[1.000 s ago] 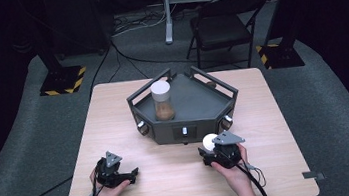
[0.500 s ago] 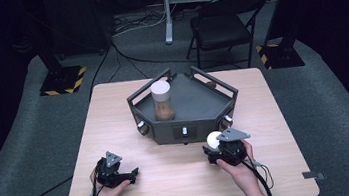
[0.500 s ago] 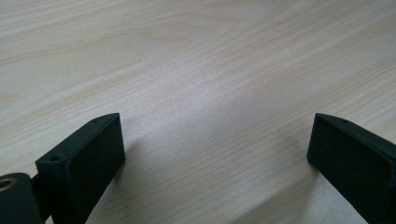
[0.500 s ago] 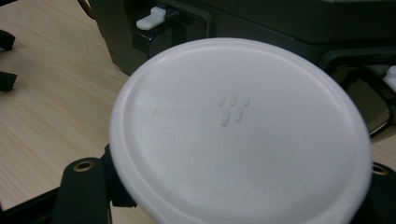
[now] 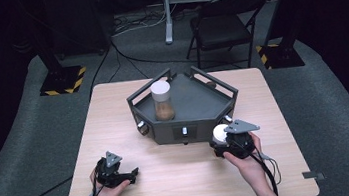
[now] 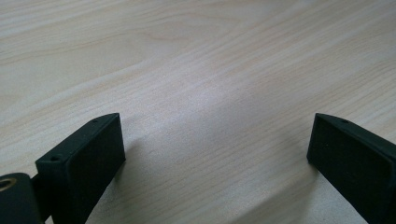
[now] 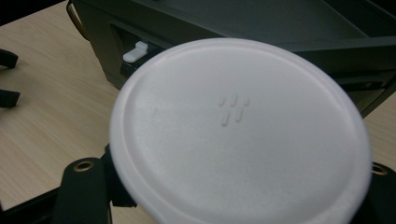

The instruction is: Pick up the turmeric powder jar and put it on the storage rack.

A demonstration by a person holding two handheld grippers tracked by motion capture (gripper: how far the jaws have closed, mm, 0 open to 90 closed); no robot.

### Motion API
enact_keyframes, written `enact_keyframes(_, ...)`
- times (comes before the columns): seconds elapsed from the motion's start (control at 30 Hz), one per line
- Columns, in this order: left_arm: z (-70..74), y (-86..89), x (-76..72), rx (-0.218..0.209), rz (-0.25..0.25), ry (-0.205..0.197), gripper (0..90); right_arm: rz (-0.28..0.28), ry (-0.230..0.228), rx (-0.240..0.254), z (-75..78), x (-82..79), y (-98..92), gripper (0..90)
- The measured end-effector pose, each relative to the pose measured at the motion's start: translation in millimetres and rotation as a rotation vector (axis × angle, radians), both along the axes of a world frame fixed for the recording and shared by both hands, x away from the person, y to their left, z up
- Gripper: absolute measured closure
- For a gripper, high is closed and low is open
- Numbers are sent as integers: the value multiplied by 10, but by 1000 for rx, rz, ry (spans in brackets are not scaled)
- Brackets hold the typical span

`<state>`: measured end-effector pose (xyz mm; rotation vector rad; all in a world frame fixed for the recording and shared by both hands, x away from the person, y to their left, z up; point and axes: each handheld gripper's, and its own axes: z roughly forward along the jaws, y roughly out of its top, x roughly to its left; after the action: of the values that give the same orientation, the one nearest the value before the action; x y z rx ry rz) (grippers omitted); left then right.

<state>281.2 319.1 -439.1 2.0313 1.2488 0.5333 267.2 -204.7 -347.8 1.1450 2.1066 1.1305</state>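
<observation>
The round white plastic lid (image 7: 240, 135), flat-topped with a few small raised dashes near its centre, sits clamped between the jaws of the right gripper (image 5: 227, 139). The jaws are drawn in as far as the lid's body allows and press on it from both sides; whether a container hangs under the lid cannot be told from the right gripper view, where the disc hides what lies below.

Directly ahead of the right gripper stands the dark grey angular metal tray (image 5: 221, 86) with raised rails, its front wall just beyond the lid. On that wall, ahead and to the left of the lid, a small white switch (image 7: 135, 50) projects. Farther in on the tray floor stands a clear cylindrical jar (image 5: 163, 101) with a white cap and brown contents.

The left gripper (image 5: 116, 171) rests near the light wooden table (image 6: 196, 70), well to the left of the right gripper, jaws spread wide with nothing between them.

Judged step: carry the gripped item over the front wall and onto the tray.

- Keep the lid level; a tilt risks slipping from a side grip.
- Raise it clear of the front wall before advancing.
- Steer wide of the switch and the rail posts.
- Set down well apart from the jar, and release only once the load rests flat.
</observation>
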Motion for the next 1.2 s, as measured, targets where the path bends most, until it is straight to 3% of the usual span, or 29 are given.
enact_keyframes(0.57, 0, -1, 2, 0, 0, -1, 37, -15, -18, -16, 300, 66, -40, 297)
enact_keyframes(1.2, 0, -2, 2, 0, 0, -1, 37, -34, -39, -25, 535, 131, -31, 297)
